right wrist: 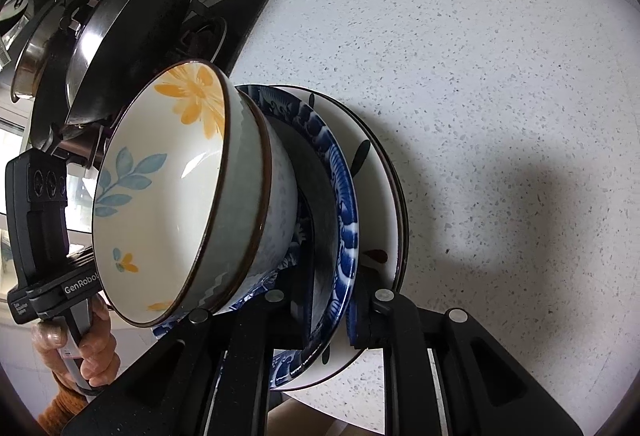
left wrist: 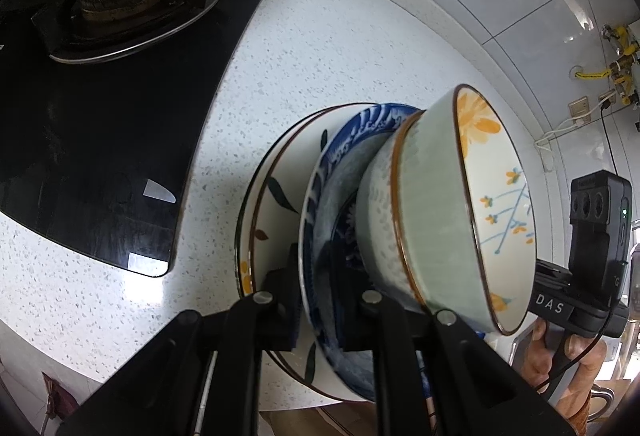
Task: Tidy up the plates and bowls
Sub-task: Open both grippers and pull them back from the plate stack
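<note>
A stack of dishes is held above a speckled white counter (left wrist: 320, 47), gripped from two opposite sides. At the bottom is a white plate with dark leaves (left wrist: 267, 203), on it a blue patterned plate (left wrist: 320, 195), then a white bowl with a brown rim (left wrist: 380, 211), and nested on top a pale green bowl with orange flowers inside (left wrist: 432, 195).

The left gripper (left wrist: 316, 300) is clamped on the near rims of the two plates: one finger (left wrist: 286, 300) is seen beneath the white plate, the other on top of the blue one. The right gripper (right wrist: 332, 306) is clamped the same way on the opposite rim of the plates, so the plates run edge-on straight out from between each pair of fingers.

The bowls are not gripped by anything; they only rest on the plates. The stack is seen strongly tilted in both views, though much of that may be the camera angle.

A black stove top (left wrist: 100, 155) lies to the left of the stack, with open counter directly below. Since both hands carry the load equally, the stack will probably need to be lowered level and together, or the bowls could slide.
</note>
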`<state>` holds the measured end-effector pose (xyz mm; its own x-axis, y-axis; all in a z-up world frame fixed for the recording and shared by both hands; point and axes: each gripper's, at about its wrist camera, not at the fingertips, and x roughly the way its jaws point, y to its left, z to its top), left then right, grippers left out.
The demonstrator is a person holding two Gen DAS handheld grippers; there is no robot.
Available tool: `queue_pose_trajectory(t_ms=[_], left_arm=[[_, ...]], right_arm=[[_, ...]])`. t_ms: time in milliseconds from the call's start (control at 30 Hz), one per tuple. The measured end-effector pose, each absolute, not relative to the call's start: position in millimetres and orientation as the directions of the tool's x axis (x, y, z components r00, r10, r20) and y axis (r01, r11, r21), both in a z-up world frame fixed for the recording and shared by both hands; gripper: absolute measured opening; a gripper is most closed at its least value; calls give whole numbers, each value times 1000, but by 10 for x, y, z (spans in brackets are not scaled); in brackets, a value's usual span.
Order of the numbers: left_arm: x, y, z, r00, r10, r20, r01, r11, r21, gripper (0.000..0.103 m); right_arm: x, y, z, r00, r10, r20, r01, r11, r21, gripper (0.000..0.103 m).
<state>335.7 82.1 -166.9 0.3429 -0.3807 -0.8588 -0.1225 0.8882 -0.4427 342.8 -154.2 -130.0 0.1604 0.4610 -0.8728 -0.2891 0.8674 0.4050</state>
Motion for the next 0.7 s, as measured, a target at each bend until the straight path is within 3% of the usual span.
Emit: queue_pose_trajectory(t_ms=[133, 267, 367, 467, 600, 700], left_arm=[[3373, 846, -1629, 361, -375, -854, -115, 891, -440, 15], [3373, 966, -1347, 447, -338, -828, -99, 901, -421, 41], [3328, 1082, -1176, 498, -308, -811, -105, 907, -409, 49], [3234, 1113, -1063, 535, -260, -804, -100, 925, -366, 50], [3047, 1059, -916, 604, -184, -775, -67, 958, -279, 50], [2857, 986, -795, 659, -158, -736, -19, 974, -227, 50]], right_arm=[[3421, -1595, -1248, 181, 460, -869, -275, 872, 404, 13], [3392, -1630, -1154, 212, 447, -869, -282, 879, 384, 14], [3342, -1641, -1093, 236, 438, -868, -290, 884, 367, 17], [3263, -1646, -1035, 272, 420, -866, -292, 893, 342, 22], [3075, -1707, -905, 365, 395, -843, -285, 910, 303, 38], [2877, -1775, -785, 445, 393, -805, -283, 914, 290, 56]])
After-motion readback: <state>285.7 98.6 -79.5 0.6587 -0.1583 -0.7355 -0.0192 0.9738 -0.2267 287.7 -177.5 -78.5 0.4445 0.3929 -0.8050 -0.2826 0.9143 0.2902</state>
